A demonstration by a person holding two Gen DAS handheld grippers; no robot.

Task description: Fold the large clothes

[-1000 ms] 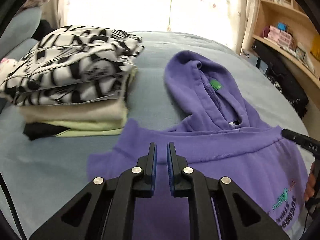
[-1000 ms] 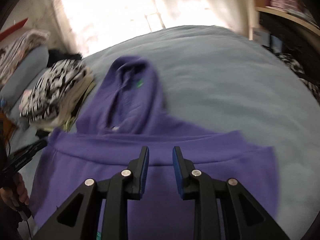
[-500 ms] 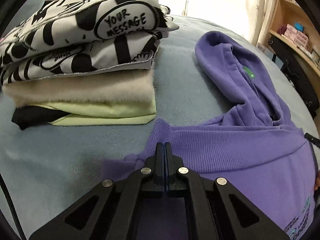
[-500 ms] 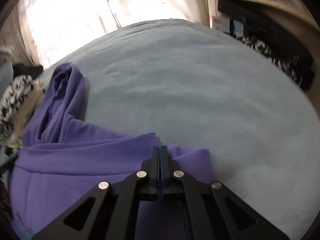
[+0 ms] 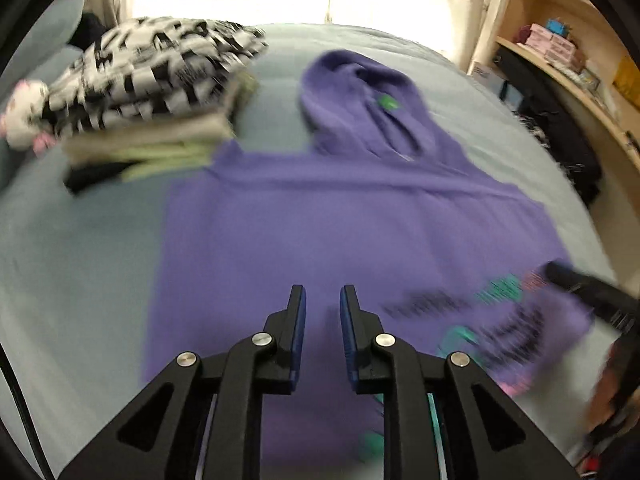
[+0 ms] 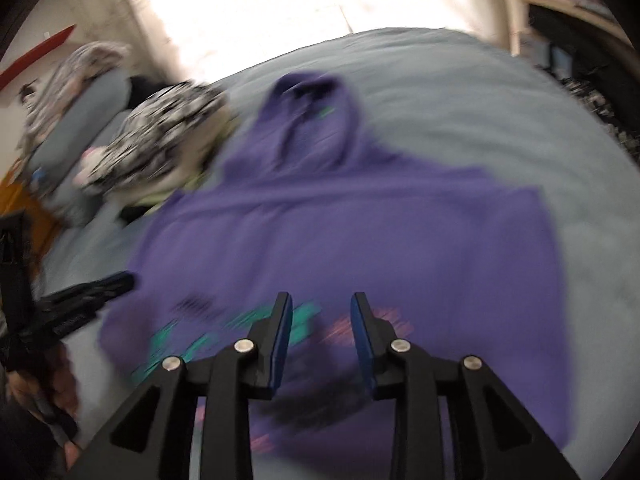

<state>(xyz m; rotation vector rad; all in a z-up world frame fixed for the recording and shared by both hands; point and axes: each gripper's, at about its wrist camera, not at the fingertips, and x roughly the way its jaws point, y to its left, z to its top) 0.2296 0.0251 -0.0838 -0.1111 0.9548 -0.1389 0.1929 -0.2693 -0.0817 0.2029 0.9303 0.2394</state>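
Note:
A purple hoodie [image 5: 352,224] lies flat on the grey-blue bed [image 5: 80,264], hood toward the window, its lower part folded up so that blurred teal and pink print shows near me. My left gripper [image 5: 322,300] hovers over the hoodie's left part; its jaws are opening and nothing is between them. Over the printed area of the hoodie [image 6: 384,232] hangs my right gripper [image 6: 320,308], jaws also opening, with nothing between them. Each gripper appears at the edge of the other's view. Both views are motion-blurred.
A stack of folded clothes [image 5: 152,92], black-and-white print on top, sits on the bed left of the hood. Grey pillows [image 6: 80,120] lie further left. Wooden shelves [image 5: 568,52] with boxes and a dark heap [image 5: 560,140] stand to the right.
Half a second ago both grippers were shut on the hoodie's ribbed edge near the hood. Now both have let go, pulled back toward me, and stand apart above the folded hoodie.

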